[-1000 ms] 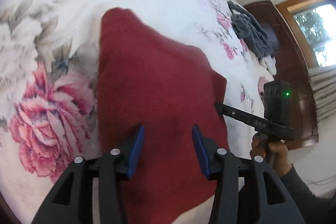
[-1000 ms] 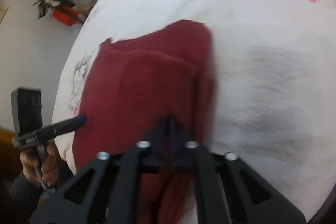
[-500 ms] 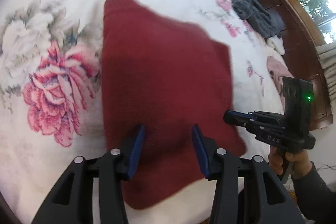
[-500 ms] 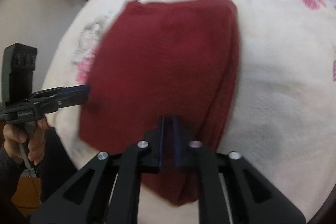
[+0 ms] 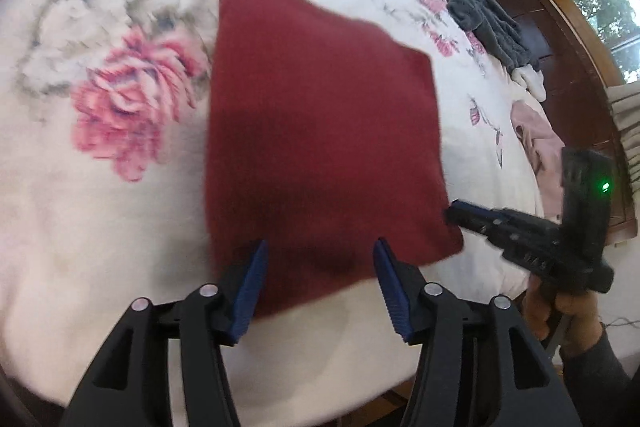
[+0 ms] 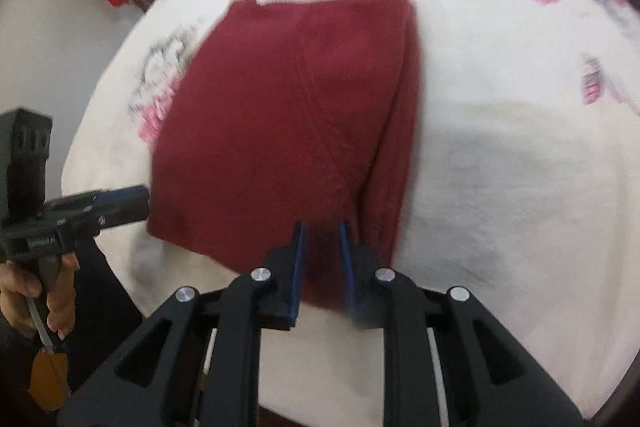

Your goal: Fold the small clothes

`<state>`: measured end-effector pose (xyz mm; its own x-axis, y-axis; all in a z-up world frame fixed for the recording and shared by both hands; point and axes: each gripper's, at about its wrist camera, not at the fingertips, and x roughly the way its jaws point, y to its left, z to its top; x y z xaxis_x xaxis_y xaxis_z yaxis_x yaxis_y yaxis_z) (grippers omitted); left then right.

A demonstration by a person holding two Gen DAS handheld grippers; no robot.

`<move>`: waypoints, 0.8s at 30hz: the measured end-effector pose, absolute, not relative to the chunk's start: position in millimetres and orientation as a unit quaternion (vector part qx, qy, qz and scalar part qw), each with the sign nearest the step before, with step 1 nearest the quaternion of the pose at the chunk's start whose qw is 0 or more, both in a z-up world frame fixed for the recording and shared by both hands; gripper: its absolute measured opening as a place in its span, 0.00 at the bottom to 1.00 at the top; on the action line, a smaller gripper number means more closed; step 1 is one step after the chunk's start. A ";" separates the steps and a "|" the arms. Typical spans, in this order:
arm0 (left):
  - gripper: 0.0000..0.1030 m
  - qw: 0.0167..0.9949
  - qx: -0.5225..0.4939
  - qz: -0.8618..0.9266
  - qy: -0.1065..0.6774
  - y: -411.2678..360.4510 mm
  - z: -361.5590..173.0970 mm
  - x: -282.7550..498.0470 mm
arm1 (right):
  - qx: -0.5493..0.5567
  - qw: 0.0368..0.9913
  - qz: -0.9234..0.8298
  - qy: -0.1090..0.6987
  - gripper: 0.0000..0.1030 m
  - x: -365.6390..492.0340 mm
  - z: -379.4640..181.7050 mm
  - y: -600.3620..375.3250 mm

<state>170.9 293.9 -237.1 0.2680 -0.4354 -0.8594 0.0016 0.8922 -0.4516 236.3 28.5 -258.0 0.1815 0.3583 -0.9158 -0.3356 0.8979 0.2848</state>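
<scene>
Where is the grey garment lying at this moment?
In the left wrist view the grey garment lies at the upper right, on the floral bedspread, beyond the red garment and beside the dark wooden headboard.

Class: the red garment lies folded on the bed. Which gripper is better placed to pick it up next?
Probably the right gripper: its slightly parted fingers straddle the red garment at its near edge. The left gripper hangs wide open.

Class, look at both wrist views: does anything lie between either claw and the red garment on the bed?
Nothing visible does. The red garment lies flat on the floral bedspread. The left claw and the right claw both stand open at its near edge. The grey clothes lie far off.
</scene>
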 end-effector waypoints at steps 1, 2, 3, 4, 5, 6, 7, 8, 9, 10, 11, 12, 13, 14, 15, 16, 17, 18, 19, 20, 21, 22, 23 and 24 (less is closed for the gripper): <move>0.67 0.780 -0.181 -0.136 0.583 295.4 -228.6 164.0 | 0.010 0.774 0.219 0.593 0.30 227.8 -245.0 24.1; 0.71 0.789 -0.172 -0.123 0.577 298.5 -217.0 152.3 | 0.009 0.780 0.212 0.589 0.51 219.2 -235.4 18.9; 0.71 0.801 -0.149 -0.099 0.571 297.0 -200.9 137.0 | 0.003 0.790 0.197 0.580 0.68 208.9 -224.0 15.2; 0.72 0.809 -0.129 -0.086 0.567 291.7 -190.2 128.7 | -0.010 0.801 0.180 0.570 0.73 196.3 -212.4 12.4; 0.74 0.821 -0.096 -0.065 0.560 285.3 -175.3 115.6 | -0.019 0.806 0.170 0.566 0.79 189.3 -205.3 21.0; 0.75 0.831 -0.063 -0.043 0.551 278.5 -160.6 105.0 | -0.032 0.812 0.152 0.562 0.85 176.1 -194.9 20.9; 0.77 0.837 -0.045 -0.030 0.544 276.0 -150.1 94.4 | -0.041 0.816 0.135 0.560 0.87 164.4 -184.4 21.4; 0.82 0.849 -0.028 -0.014 0.528 271.4 -134.5 78.1 | -0.045 0.820 0.124 0.558 0.88 156.6 -180.1 22.5; 0.84 0.862 -0.014 0.006 0.507 267.1 -118.9 61.5 | -0.048 0.825 0.114 0.551 0.90 145.5 -173.5 24.0; 0.87 0.874 -0.003 0.021 0.486 265.6 -103.7 49.2 | -0.051 0.835 0.097 0.539 0.92 132.3 -159.3 25.2; 0.88 0.882 0.005 0.026 0.470 263.4 -91.3 38.3 | -0.052 0.846 0.080 0.525 0.95 121.7 -146.9 25.3; 0.88 0.890 0.012 0.023 0.456 259.0 -77.2 27.2 | -0.052 0.852 0.071 0.515 0.96 112.7 -140.4 26.0; 0.88 0.892 0.014 0.023 0.451 259.0 -65.9 20.1 | -0.049 0.860 0.067 0.503 0.96 101.2 -125.4 27.1; 0.88 0.894 0.011 0.024 0.448 258.2 -55.9 15.7 | -0.044 0.861 0.076 0.501 0.96 94.1 -115.9 29.9; 0.88 0.896 0.000 0.022 0.444 261.0 -45.1 11.5 | -0.041 0.860 0.087 0.501 0.96 88.2 -106.8 32.5; 0.88 0.895 -0.024 0.017 0.445 265.0 -30.2 6.3 | -0.039 0.858 0.100 0.502 0.96 81.9 -95.1 33.4; 0.88 0.893 -0.038 0.014 0.449 267.9 -22.7 3.2 | -0.037 0.858 0.106 0.501 0.96 78.0 -89.0 36.0; 0.88 0.887 -0.062 0.004 0.457 272.1 -11.0 0.7 | -0.035 0.860 0.109 0.498 0.96 72.8 -77.5 37.7; 0.88 0.883 -0.075 -0.005 0.463 271.7 -5.0 -0.1 | -0.033 0.863 0.111 0.491 0.96 67.8 -66.1 38.4; 0.88 0.875 -0.083 -0.022 0.476 271.2 3.2 -1.7 | -0.035 0.868 0.114 0.482 0.96 60.6 -49.3 38.8; 0.88 0.867 -0.082 -0.041 0.489 268.9 10.6 -3.8 | -0.042 0.870 0.116 0.477 0.96 55.3 -37.7 40.3; 0.88 0.865 -0.077 -0.050 0.493 265.9 14.5 -6.4 | -0.053 0.873 0.112 0.471 0.96 49.6 -26.5 41.6; 0.88 0.865 -0.063 -0.051 0.495 261.6 20.7 -9.5 | -0.057 0.875 0.108 0.468 0.96 46.4 -19.9 42.2; 0.88 0.866 -0.049 -0.039 0.496 257.7 25.2 -13.0 | -0.060 0.879 0.106 0.461 0.96 41.7 -10.6 42.5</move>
<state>-13.0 257.7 25.2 0.5048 -0.1168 -0.8553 0.0191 0.9921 -0.1242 41.7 42.5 -10.6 0.5517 0.1310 -0.8237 -0.2414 0.9704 -0.0073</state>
